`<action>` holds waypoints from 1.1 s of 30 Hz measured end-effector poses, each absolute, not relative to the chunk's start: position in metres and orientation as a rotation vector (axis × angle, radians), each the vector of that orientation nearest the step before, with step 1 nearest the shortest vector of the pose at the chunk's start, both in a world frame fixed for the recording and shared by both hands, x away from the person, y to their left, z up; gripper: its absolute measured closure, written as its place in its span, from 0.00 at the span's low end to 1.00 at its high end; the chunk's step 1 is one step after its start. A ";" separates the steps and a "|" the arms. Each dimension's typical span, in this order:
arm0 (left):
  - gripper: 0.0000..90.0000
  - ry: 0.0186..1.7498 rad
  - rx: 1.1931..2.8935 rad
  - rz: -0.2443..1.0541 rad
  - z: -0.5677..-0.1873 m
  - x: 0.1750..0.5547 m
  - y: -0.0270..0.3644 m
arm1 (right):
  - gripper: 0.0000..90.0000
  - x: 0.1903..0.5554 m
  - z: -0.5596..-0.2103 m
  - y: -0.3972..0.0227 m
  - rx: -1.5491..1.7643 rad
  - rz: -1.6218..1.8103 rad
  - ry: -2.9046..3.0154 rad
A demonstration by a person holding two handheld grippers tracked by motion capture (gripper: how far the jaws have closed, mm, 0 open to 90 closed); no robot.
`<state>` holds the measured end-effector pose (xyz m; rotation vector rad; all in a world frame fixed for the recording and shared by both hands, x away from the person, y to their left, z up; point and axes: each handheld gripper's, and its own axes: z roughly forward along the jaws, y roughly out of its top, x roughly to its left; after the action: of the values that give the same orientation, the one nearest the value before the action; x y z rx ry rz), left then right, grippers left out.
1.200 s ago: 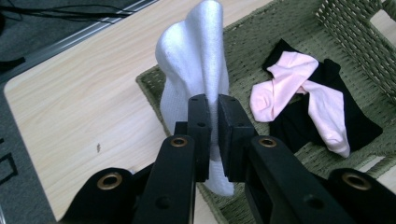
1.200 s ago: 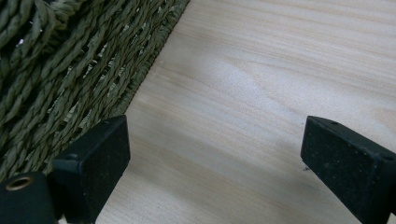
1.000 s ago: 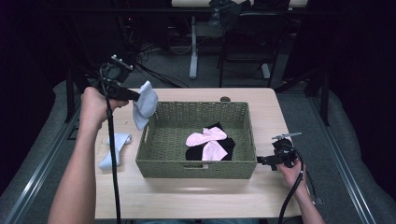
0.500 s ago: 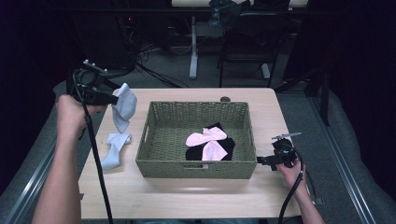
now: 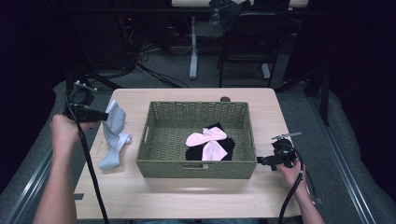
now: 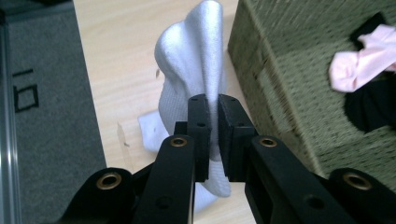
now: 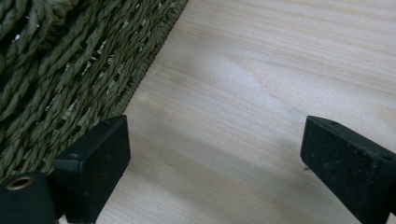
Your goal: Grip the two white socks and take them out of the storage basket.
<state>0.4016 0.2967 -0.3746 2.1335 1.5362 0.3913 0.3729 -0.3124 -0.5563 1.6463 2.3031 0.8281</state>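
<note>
My left gripper (image 5: 103,115) is shut on a pale blue-white sock (image 5: 116,120) left of the woven green basket (image 5: 196,170); in the left gripper view the sock (image 6: 196,74) is pinched between the two black pads of that gripper (image 6: 213,102) and droops toward the table. A second pale sock (image 5: 112,156) lies on the wood just below it. Inside the basket rest a pink sock (image 5: 208,140) and a black sock (image 5: 226,145). My right gripper (image 5: 259,160) stays low at the basket's front right corner, and in the right gripper view its jaws (image 7: 215,149) are open over bare wood.
The wooden table (image 5: 187,198) has free room in front of the basket and along its right side. A small dark knob (image 5: 225,99) sits at the table's far edge. Dark floor, cables and a stand leg (image 5: 193,60) lie beyond the table.
My left hand has carried the hanging sock leftward and down, from the basket's left rim toward the table's left side. The right gripper has stayed put.
</note>
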 end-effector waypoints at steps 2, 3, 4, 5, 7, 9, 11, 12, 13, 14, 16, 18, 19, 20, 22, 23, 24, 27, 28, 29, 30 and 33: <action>0.94 1.551 2.131 0.370 -0.385 0.401 0.299 | 0.09 0.373 -0.556 -0.313 1.647 0.829 2.301; 0.94 1.561 2.131 0.361 -0.391 0.401 0.301 | 0.09 0.373 -0.556 -0.313 1.647 0.829 2.301; 0.94 1.571 2.129 0.356 -0.397 0.400 0.302 | 0.09 0.373 -0.556 -0.313 1.647 0.828 2.302; 0.94 1.583 2.126 0.355 -0.404 0.400 0.304 | 0.09 0.373 -0.557 -0.312 1.649 0.828 2.299; 0.94 1.615 2.143 0.344 -0.417 0.400 0.305 | 0.09 0.373 -0.557 -0.312 1.643 0.830 2.305; 0.94 1.642 2.150 0.338 -0.429 0.401 0.306 | 0.09 0.373 -0.557 -0.312 1.643 0.830 2.305; 0.93 1.664 2.141 0.320 -0.443 0.401 0.307 | 0.09 0.373 -0.557 -0.312 1.644 0.830 2.306; 0.93 1.674 2.141 0.323 -0.447 0.401 0.308 | 0.09 0.373 -0.557 -0.312 1.649 0.827 2.298; 0.93 1.690 2.139 0.318 -0.454 0.402 0.308 | 0.09 0.373 -0.557 -0.312 1.649 0.828 2.299; 0.93 1.700 2.134 0.315 -0.457 0.402 0.309 | 0.09 0.373 -0.557 -0.312 1.650 0.828 2.299; 0.92 1.724 2.121 0.294 -0.467 0.402 0.311 | 0.09 0.373 -0.557 -0.312 1.652 0.834 2.300; 0.88 1.743 2.110 0.282 -0.476 0.401 0.313 | 0.09 0.373 -0.557 -0.312 1.652 0.835 2.298; 0.86 1.746 2.106 0.273 -0.480 0.400 0.314 | 0.09 0.373 -0.557 -0.312 1.652 0.835 2.299; 0.82 1.753 2.102 0.267 -0.482 0.400 0.315 | 0.09 0.373 -0.557 -0.312 1.649 0.829 2.299; 0.76 1.755 2.096 0.252 -0.487 0.397 0.316 | 0.09 0.373 -0.557 -0.313 1.647 0.828 2.303; 0.71 1.759 2.095 0.249 -0.488 0.396 0.317 | 0.09 0.373 -0.557 -0.313 1.648 0.833 2.301; 0.64 1.760 2.090 0.249 -0.489 0.393 0.317 | 0.09 0.373 -0.557 -0.313 1.649 0.837 2.303; 0.46 1.756 2.065 0.268 -0.488 0.384 0.319 | 0.09 0.373 -0.557 -0.313 1.652 0.836 2.300; 0.41 1.750 2.065 0.270 -0.487 0.382 0.320 | 0.09 0.373 -0.558 -0.312 1.657 0.850 2.288; 0.38 1.749 2.049 0.289 -0.486 0.378 0.320 | 0.09 0.373 -0.557 -0.313 1.650 0.837 2.304; 0.31 1.744 2.046 0.301 -0.483 0.374 0.320 | 0.09 0.373 -0.557 -0.313 1.651 0.836 2.304; 0.17 1.732 2.028 0.346 -0.479 0.362 0.319 | 0.09 0.373 -0.556 -0.312 1.647 0.829 2.301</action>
<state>0.3617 0.3190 -0.4787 2.0278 1.7319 0.3462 0.3726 -0.3124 -0.5564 1.6466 2.3010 0.8292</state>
